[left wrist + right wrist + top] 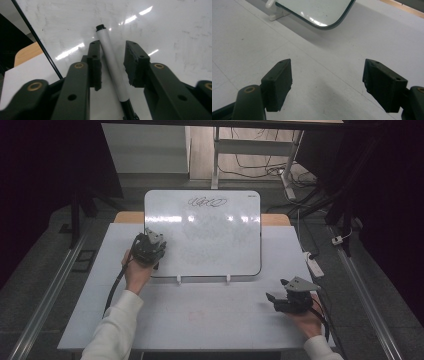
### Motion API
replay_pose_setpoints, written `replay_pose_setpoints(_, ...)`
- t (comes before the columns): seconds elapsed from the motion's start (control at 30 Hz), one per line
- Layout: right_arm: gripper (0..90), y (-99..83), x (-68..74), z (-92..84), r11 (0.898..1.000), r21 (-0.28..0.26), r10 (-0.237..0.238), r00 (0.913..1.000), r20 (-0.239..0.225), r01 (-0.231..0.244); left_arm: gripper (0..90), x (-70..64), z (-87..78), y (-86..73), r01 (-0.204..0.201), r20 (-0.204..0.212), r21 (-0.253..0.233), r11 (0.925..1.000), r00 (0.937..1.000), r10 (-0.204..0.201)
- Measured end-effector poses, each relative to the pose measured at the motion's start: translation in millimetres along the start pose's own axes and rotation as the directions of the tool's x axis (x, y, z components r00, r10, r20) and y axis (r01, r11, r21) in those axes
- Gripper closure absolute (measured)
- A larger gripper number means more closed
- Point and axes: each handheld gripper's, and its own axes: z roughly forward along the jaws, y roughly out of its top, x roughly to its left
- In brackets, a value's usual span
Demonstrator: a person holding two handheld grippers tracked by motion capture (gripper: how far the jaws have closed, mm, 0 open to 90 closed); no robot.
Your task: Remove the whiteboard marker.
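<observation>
White marker [112,62] lies on the whiteboard [170,32] between the left gripper [112,65] jaws, not yet pinched. At 4 o'clock, the right gripper [327,82] is spread wide over the desk [242,45].

A grey floor [45,265] (dim at both sides) surrounds the white table [210,315], cables [260,170] trailing beyond.

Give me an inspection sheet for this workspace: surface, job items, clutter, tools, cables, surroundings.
Surface: white table, bare in front.
Job's things: whiteboard with a scribble near its far edge; white marker lying on it.
Clutter: nothing seen.
Grippers: left tool straddles the marker, one jaw touching, the other apart; right tool open over the table.
Cables: black cable trails from the left tool.
Surroundings: floor cables, power strip.
</observation>
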Motion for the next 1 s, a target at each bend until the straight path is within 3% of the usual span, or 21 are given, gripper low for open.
replay_pose_setpoints(0.2, 23.6, 0.0, -0.1, 0.2, 1.000, 0.002, 0.000, 1.0000, 0.008, 0.000, 78.2, -5.1, 1.9, 0.7, -0.011, 0.007, -0.016, 0.9998, 0.9999, 0.011)
replay_pose_setpoints(0.37, 23.7, -0.1, -0.5, -0.2, 1.000, 0.003, -0.002, 0.9999, 0.016, 0.002, 81.8, -9.7, 3.0, 1.0, -0.007, 0.052, -0.025, 0.9997, 0.9986, 0.009)
replay_pose_setpoints(0.73, 24.0, -0.4, -0.7, -0.9, 1.000, -0.003, 0.002, 0.9997, 0.024, -0.002, 82.2, -7.7, -1.3, 0.5, -0.008, 0.091, -0.027, 0.9996, 0.9958, 0.010)
replay_pose_setpoints(0.87, 24.9, -0.9, -0.8, -0.9, 1.000, -0.010, 0.005, 0.9998, 0.017, -0.005, 82.2, -3.7, -9.9, -0.1, 0.001, 0.127, -0.046, 0.9989, 0.9919, 0.005)
replay_pose_setpoints(1.0, 25.2, -1.5, -1.5, -1.1, 1.000, -0.024, 0.012, 0.9999, 0.007, -0.012, 82.2, -0.5, -25.4, 1.9, 0.036, 0.193, -0.106, 0.9937, 0.9811, -0.015)
